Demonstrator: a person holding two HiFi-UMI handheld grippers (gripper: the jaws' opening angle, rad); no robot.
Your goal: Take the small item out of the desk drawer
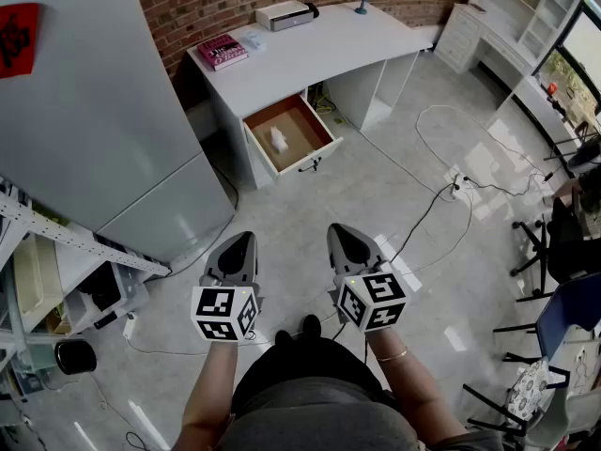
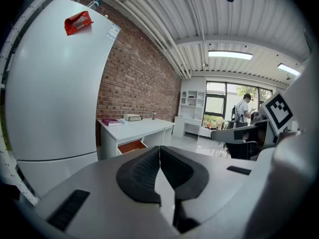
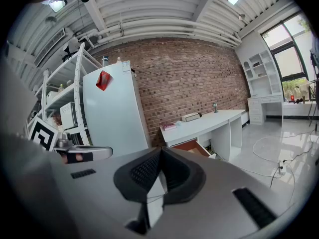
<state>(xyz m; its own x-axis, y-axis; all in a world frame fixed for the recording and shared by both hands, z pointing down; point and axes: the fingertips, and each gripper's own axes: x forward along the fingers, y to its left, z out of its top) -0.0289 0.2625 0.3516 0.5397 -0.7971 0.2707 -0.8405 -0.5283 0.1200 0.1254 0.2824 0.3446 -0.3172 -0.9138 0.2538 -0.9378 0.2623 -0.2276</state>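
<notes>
Head view: both tongs sit low by my waist, left gripper (image 1: 238, 247) and right gripper (image 1: 346, 242), each pressed together on nothing. Well ahead across the floor, the desk drawer (image 1: 310, 159) stands pulled out under the white desk (image 1: 310, 50), with the small white item (image 1: 278, 138) lying near its middle. I judge approach comes first: walk in, step clear of the floor cable (image 1: 423, 216), spread one gripper's jaws, then dip in from above.
</notes>
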